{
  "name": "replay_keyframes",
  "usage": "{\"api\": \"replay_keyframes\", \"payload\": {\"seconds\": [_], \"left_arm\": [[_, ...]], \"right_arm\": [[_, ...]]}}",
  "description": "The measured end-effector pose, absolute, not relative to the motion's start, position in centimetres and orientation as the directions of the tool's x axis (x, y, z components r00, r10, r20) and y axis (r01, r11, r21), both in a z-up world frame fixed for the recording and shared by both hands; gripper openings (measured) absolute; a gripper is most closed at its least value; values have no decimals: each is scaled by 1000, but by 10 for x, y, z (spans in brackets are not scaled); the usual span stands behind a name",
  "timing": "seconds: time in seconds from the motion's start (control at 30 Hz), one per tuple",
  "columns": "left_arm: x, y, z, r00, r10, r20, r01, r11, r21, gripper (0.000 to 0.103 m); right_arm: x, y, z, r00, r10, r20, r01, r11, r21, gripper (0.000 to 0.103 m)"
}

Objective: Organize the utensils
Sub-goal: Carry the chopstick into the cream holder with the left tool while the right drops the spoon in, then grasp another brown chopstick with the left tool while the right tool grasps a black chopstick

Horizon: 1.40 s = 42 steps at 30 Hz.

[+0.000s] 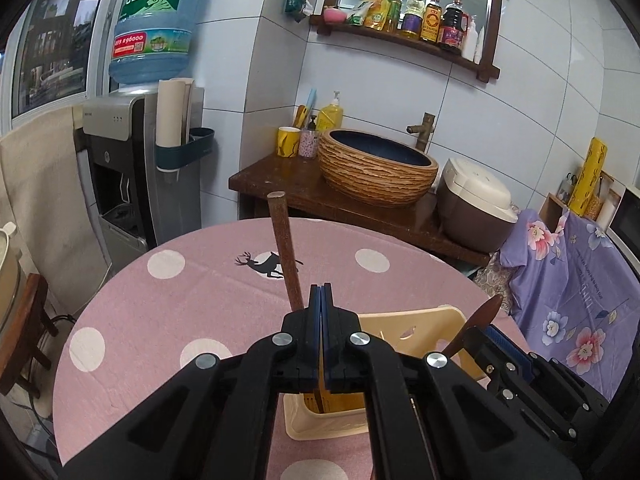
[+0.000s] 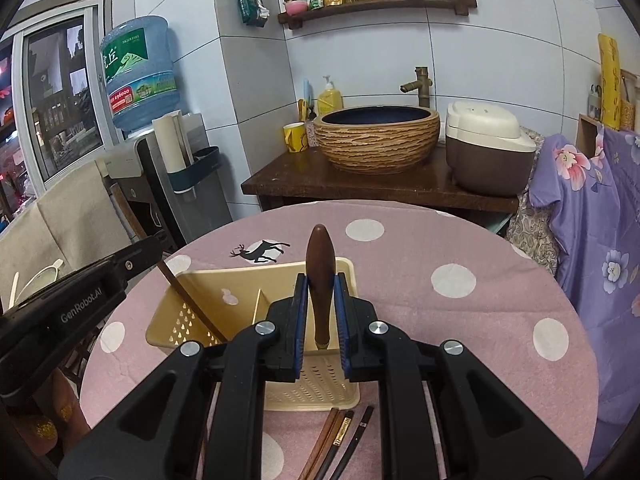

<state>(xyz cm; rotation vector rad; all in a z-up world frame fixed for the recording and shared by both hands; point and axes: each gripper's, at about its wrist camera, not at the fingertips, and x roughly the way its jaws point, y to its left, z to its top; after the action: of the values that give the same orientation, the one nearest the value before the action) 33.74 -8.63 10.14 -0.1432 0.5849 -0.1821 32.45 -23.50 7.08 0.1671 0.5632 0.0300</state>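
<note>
Utensils split three ways: a dark wooden-handled utensil upright between the pads of the right tongs, gripped at the handle with its lower end down in the cream caddy; a brown chopstick leaning in the caddy's left compartment, just left of the left tongs; several chopsticks lying flat on the counter, just in front of the caddy. Left tongs fully closed, pads together, nothing visible between them; whether they touch the leaning chopstick cannot be told. Right tongs narrowly parted, clamped on the handle. Caddy is perforated, divided into compartments, standing on the round counter's pink dotted cloth. Behind: wooden stand with woven-look basin, rice cooker, water dispenser.
</note>
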Motion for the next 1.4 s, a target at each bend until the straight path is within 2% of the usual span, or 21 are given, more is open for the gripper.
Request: {"api": "replay_keyframes", "payload": {"seconds": [0.07, 0.1, 0.13, 0.2, 0.23, 0.3, 0.37, 0.47, 0.57, 0.6, 0.67, 0.73, 0.8, 0.87, 0.97, 1.17, 1.3, 1.4], "left_arm": [[334, -82, 102, 821, -217, -528, 128, 971, -201, 2], [332, -81, 102, 821, -222, -525, 131, 970, -205, 3], [327, -78, 103, 824, -226, -519, 136, 969, -205, 9], [317, -75, 103, 836, -224, -501, 136, 969, -207, 39], [309, -71, 103, 846, -224, -484, 133, 967, -216, 61], [293, -62, 102, 862, -222, -455, 125, 964, -233, 66], [282, -56, 99, 855, -221, -470, 125, 966, -227, 73], [264, -45, 91, 846, -230, -481, 129, 964, -234, 87], [246, -32, 81, 847, -212, -487, 110, 967, -229, 94], [240, -29, 77, 849, -197, -491, 96, 970, -223, 95], [231, -22, 68, 847, -178, -501, 83, 975, -205, 97], [221, -17, 59, 845, -155, -512, 74, 982, -174, 97], [212, -11, 48, 848, -114, -518, 48, 989, -138, 97], [203, -6, 37, 848, -71, -525, 19, 994, -105, 97], [192, 2, 22, 843, -52, -536, 11, 997, -79, 97], [173, 6, -5, 812, 24, -583, -28, 1000, 2, 97], [166, 7, -18, 770, -21, -638, -4, 999, -38, 97], [163, 9, -24, 753, -42, -656, -3, 998, -67, 97]], "right_arm": [[323, -236, 71, 852, 73, -519, 19, 985, 170, 17], [321, -235, 72, 855, 70, -515, 21, 986, 168, 25], [318, -236, 72, 860, 68, -507, 21, 986, 167, 36], [311, -236, 74, 870, 71, -489, 17, 985, 173, 45], [307, -235, 74, 873, 69, -483, 17, 985, 171, 45], [296, -233, 75, 878, 52, -475, 24, 988, 151, 45], [283, -231, 76, 885, 38, -464, 26, 991, 130, 45], [261, -229, 76, 890, 9, -456, 39, 995, 97, 56], [237, -227, 71, 888, -13, -460, 46, 997, 61, 57], [228, -226, 68, 887, -17, -462, 46, 998, 51, 58], [212, -225, 62, 887, -25, -460, 48, 998, 38, 68], [193, -225, 55, 897, -37, -440, 56, 998, 31, 85], [178, -226, 48, 909, -70, -410, 84, 996, 17, 98], [162, -226, 39, 921, -100, -377, 107, 994, -4, 97], [149, -227, 22, 911, -131, -392, 119, 991, -54, 97], [135, -229, -13, 836, -95, -541, 91, 995, -33, 97], [125, -228, -26, 809, -34, -587, 55, 998, 18, 97], [124, -220, -32, 794, 0, -609, 28, 999, 37, 92]]}}
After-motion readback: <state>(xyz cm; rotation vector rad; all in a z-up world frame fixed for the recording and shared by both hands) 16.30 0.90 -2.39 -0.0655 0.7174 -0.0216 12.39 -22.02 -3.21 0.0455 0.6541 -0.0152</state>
